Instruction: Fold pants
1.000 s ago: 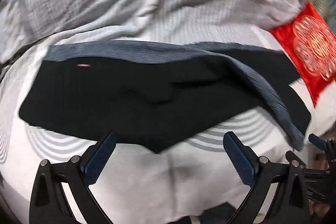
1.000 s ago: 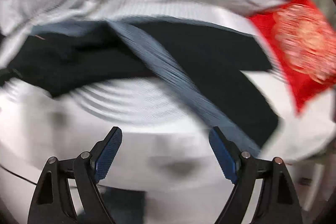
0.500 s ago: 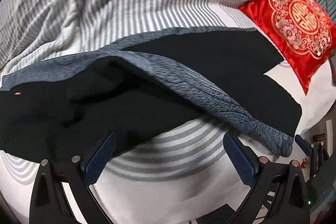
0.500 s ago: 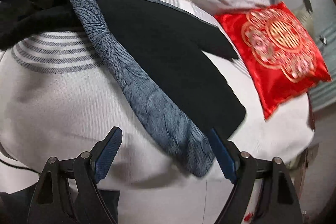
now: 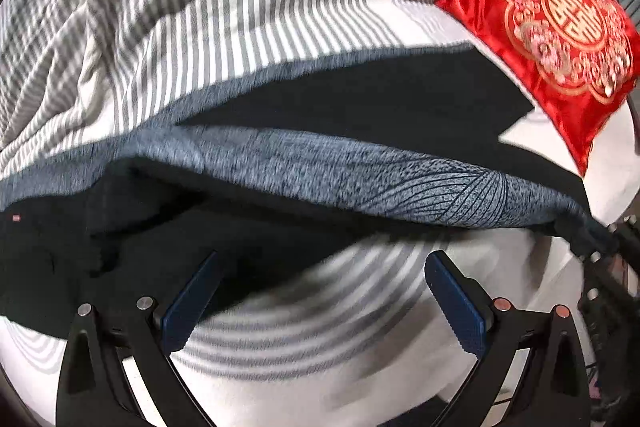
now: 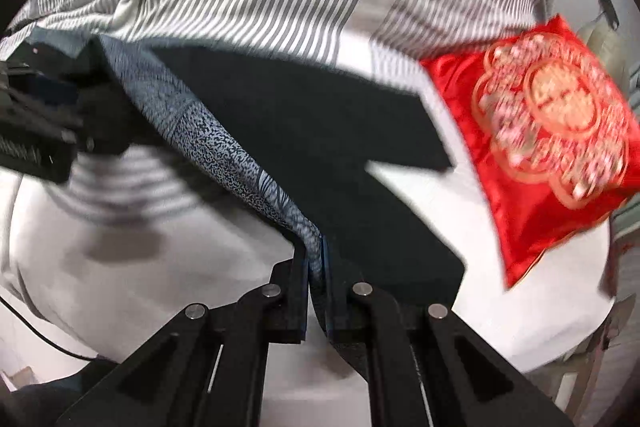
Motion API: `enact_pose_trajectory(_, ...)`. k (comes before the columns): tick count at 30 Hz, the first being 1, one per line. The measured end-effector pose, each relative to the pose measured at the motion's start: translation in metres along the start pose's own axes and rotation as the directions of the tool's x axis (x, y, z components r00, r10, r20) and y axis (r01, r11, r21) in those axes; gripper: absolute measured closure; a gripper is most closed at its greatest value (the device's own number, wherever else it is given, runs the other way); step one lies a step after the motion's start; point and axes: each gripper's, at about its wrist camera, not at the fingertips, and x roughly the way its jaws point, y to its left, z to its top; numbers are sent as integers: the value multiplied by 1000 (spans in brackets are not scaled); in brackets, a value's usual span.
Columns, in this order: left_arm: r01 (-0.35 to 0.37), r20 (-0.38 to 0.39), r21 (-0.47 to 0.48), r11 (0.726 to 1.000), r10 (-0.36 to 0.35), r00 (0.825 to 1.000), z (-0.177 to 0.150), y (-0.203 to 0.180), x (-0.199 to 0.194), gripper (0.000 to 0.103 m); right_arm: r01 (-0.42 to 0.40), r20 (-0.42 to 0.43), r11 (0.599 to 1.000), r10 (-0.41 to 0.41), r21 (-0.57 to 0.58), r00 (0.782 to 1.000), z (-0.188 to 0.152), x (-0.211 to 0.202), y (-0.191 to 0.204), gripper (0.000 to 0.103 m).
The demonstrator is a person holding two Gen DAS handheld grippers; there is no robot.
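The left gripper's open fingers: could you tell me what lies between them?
In the left wrist view, only striped bedsheet lies inside the left gripper; the pants sit just beyond.

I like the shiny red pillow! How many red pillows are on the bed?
1. The red pillow with a gold pattern lies on the bed at the right, just beyond the black pants. More could be outside the pictures.

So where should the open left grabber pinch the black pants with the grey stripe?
Best guess: the thick, bunched waist end of the black pants with the grey patterned side stripe, coming down from above. The left gripper hangs open by that end, and the right gripper already pinches the leg hem, so both ends could lift together.
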Motion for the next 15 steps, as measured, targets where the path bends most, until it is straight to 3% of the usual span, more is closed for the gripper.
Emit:
enact_pose_trajectory(8, -38, 49, -27, 999, 40, 998, 66, 0, 9, 1, -12, 63, 994, 19, -110, 998, 85, 29, -45, 97)
enact_pose_trajectory(15, -107, 35, -78, 991, 110, 993, 108, 4, 39, 1, -145, -49, 982, 140, -125, 989, 141, 113, -72, 96)
